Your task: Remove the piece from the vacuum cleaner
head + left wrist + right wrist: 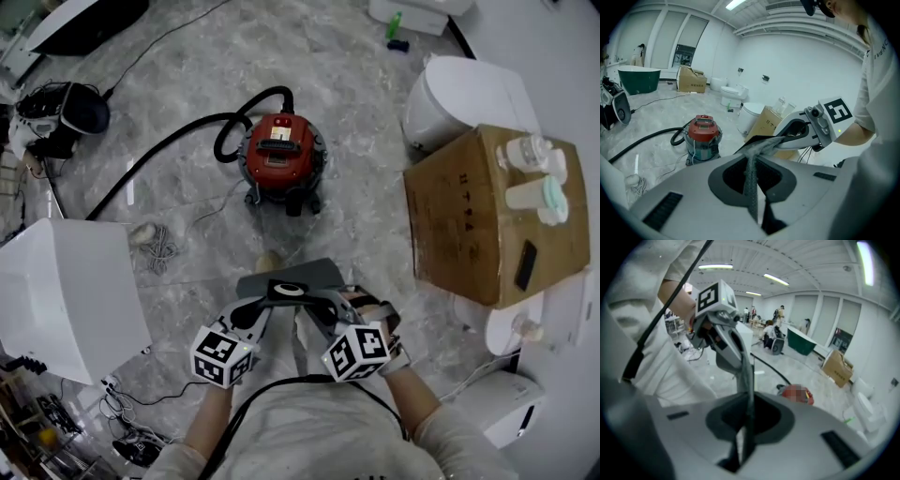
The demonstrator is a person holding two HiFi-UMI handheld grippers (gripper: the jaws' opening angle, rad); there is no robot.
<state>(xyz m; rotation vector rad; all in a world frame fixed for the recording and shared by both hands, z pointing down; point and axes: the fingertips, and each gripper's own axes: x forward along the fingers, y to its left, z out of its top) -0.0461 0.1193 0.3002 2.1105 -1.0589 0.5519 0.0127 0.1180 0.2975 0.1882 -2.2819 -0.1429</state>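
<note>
Jaws of the left gripper [262, 305] and right gripper [326, 307] both grip one flat dark-grey piece [309, 272], well apart from the round red vacuum cleaner [284, 159], so removal seems finished.

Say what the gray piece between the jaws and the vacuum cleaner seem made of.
Gray piece: likely thin woven or foam filter sheet, matte; fine mesh texture on its edge. Vacuum cleaner: red top looks glossy plastic, with highlights; drum below seems shiny metal.

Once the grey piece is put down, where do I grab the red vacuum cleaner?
Grip the black handle on its top, coming straight down: the vacuum cleaner stands upright and its round body looks too wide for the jaws.
</note>
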